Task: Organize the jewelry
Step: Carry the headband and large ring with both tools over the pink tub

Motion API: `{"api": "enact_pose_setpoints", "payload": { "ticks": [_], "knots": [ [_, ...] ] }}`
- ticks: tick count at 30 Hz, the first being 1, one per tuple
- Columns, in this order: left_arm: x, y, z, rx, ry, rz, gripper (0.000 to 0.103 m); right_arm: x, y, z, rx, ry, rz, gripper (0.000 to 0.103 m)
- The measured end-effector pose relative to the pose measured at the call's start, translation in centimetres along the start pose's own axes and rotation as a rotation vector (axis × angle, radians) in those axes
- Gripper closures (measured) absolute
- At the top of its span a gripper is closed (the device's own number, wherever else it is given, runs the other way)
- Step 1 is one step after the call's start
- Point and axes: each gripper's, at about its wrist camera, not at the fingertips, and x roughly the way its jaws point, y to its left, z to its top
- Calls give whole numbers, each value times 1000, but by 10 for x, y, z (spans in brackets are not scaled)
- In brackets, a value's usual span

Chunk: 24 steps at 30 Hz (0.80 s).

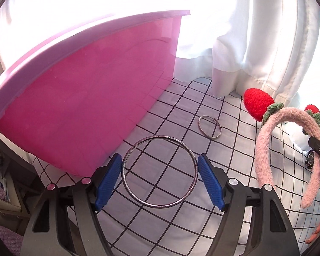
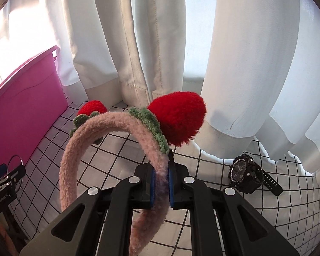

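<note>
Two metal bangles show in the left wrist view. One large silver bangle point(image 1: 159, 171), thin and round with a finely textured rim, sits between the ribbed blue pads point(image 1: 107, 181) of the left gripper point(image 1: 159, 180); the pads meet the ring at its left and right edges, gripping it across its width. A smaller bangle point(image 1: 209, 126), with an open clasp end, lies flat on the cloth farther ahead, well apart from the first.

Right gripper point(image 2: 160, 188) is clamped on a fuzzy pink headband point(image 2: 108, 149), the pads pressed into one side of its arc. Headband is plush, curved, with two red woolly strawberries point(image 2: 178, 118) on green crocheted leaves.

Black wristwatch point(image 2: 246, 176), chunky round case and rubbery strap, rests on the cloth to the right, near the curtain hem.

Surface: white cloth point(image 1: 177, 111) printed with a thin black grid, slightly rumpled. Pink plastic bin point(image 1: 74, 98), smooth-walled with a paler rim, stands at left, just beside the held bangle. White curtains point(image 2: 234, 64) hang in heavy folds behind, backlit and bright, their stitched hems touching the cloth.
</note>
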Motion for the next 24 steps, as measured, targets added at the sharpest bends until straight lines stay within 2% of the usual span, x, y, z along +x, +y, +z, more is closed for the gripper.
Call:
{"api": "enact_pose_setpoints", "payload": {
  "ticks": [16,20,24],
  "knots": [
    [-90,-7,52,68,-156,-164,32,-87,24,41,0,-166,-14,93],
    [-108,7,76,34,-201,-186,32,-104,34,61,-3,-217,-19,93],
    [-123,32,102,2,-255,-169,32,-115,56,84,-20,-267,-3,93]
  ]
}}
